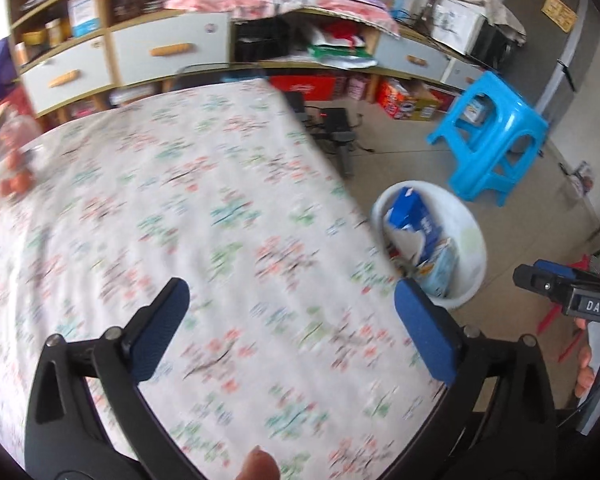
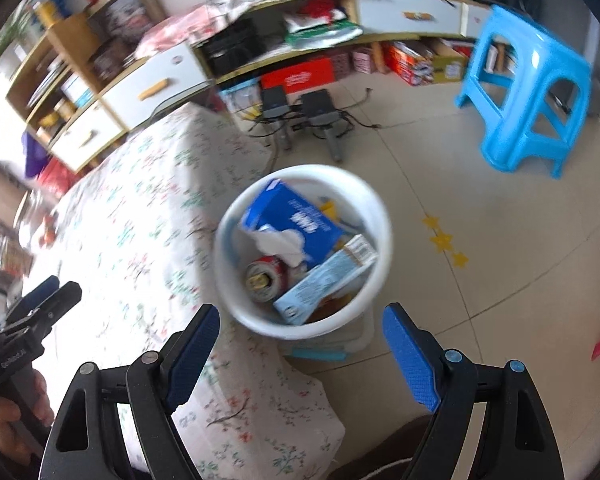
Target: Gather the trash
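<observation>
right tool [image 2: 300,344] jaws apart, empty, above white bin [image 2: 380,216] | left tool [image 1: 292,320] jaws apart, empty, over table [image 1: 180,184] | bin lies right of table, nearer right tool

Cluttered room, daylight, beige tile floor [image 2: 480,240].
Floral-cloth table [image 1: 180,220] at 9 o'clock; blue stool [image 2: 528,92] at 2; wooden shelving with white drawers [image 1: 168,52] at 12.

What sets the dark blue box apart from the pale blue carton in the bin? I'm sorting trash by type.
The dark blue box is deep blue, bulkier and torn open, showing white; the pale blue carton is light blue, slimmer and looks intact. Both lean tilted inside the white bin.
</observation>
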Demonstrator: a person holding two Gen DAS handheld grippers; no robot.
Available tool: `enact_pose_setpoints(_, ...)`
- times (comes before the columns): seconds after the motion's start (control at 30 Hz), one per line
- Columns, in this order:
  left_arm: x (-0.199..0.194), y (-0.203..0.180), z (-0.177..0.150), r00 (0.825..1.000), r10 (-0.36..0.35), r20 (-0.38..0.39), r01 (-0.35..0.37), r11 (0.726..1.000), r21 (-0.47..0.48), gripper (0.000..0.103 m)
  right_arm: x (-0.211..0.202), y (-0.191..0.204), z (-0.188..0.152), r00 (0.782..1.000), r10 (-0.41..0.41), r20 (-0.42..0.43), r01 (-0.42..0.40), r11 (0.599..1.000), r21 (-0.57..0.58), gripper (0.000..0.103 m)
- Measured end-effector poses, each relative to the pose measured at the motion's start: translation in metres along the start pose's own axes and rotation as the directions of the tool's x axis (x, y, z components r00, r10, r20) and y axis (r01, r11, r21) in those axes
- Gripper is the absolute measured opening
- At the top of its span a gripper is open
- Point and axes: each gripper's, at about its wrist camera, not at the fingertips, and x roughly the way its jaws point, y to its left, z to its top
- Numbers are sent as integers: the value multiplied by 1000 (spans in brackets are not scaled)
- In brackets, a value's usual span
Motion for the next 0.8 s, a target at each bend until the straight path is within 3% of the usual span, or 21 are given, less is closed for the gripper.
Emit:
enact_pose_setpoints(0.07,-9,7,-11,998,57,4,-57,998,-15,102,-3,14,-7,1000,11,9,-10,999,-31,85)
enact_pose_setpoints(0.27,-38,16,-39,995,100,9,-100,994,-35,102,-19,60,-38,996,38,83,-28,993,-118,92)
enact_pose_setpoints(0.43,-63,19,-57,988,143,60,-139,988,-68,102,-31,90,-64,987,8,164,24,982,-190,103)
enact_pose_setpoints(0.8,-85,34,-82,969,221,110,-208,971,-115,102,-39,103,-83,965,-36,261,95,971,-220,103)
